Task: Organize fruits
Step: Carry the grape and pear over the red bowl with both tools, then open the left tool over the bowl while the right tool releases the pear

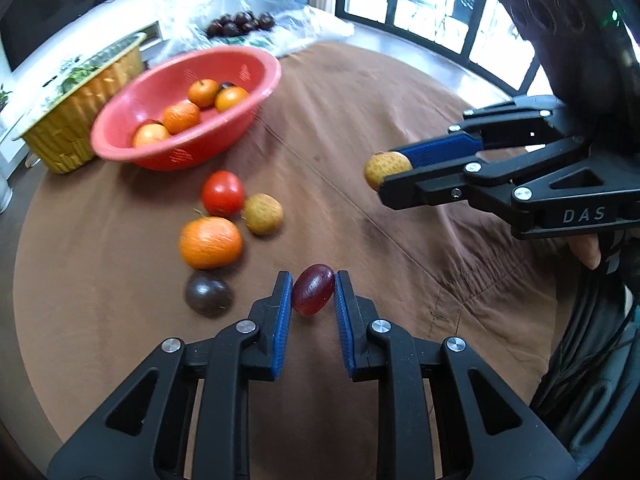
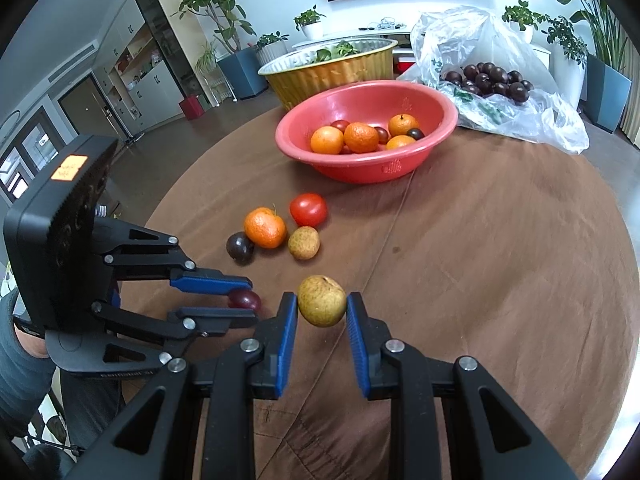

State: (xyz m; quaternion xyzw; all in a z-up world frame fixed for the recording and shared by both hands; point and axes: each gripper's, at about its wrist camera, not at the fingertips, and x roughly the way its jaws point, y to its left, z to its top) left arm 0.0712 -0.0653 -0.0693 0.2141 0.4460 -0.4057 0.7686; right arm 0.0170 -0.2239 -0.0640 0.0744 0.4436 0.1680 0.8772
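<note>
My left gripper (image 1: 313, 294) is shut on a dark red grape (image 1: 313, 289) just above the brown tablecloth; it also shows in the right wrist view (image 2: 245, 299). My right gripper (image 2: 322, 304) is shut on a small yellow-brown pear (image 2: 321, 300) and holds it above the table; it shows in the left wrist view (image 1: 386, 168) too. A tomato (image 1: 222, 193), an orange mandarin (image 1: 210, 242), a tan longan-like fruit (image 1: 262, 213) and a dark plum (image 1: 208, 293) lie loose on the cloth. A red bowl (image 2: 436, 108) holds several mandarins and small dark fruits.
A gold foil tray (image 2: 332, 72) with greens stands behind the bowl. A clear plastic bag (image 2: 520, 120) with several dark plums lies at the back right. The round table's edge (image 2: 624, 264) curves close on the right.
</note>
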